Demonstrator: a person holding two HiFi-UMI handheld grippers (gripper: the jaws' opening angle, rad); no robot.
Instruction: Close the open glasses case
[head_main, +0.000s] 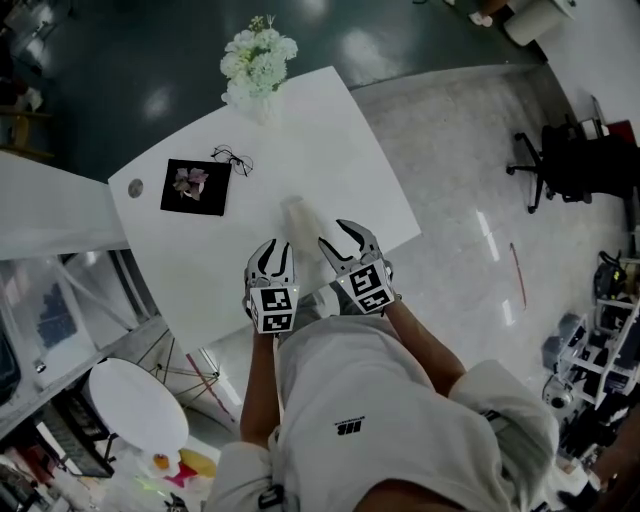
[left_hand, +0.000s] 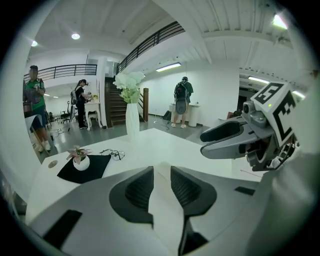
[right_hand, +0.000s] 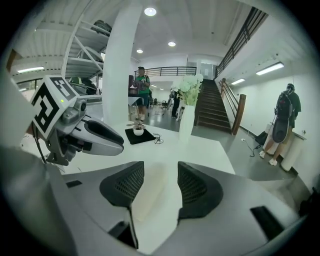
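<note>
We held left gripper (head_main: 272, 250) and right gripper (head_main: 337, 235) over the white table (head_main: 330, 130), both claws part-open and gripping nothing. Glasses case (head_main: 296, 213) lay on the table just ahead, between them.

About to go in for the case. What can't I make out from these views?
- Case, head view: small, white on the white table; whether the lid is open and where the hinge sits cannot be read.
- Case, both gripper views: its sides are hidden behind the fingers.
- Glasses, head view: too small to tell if folded.
</note>
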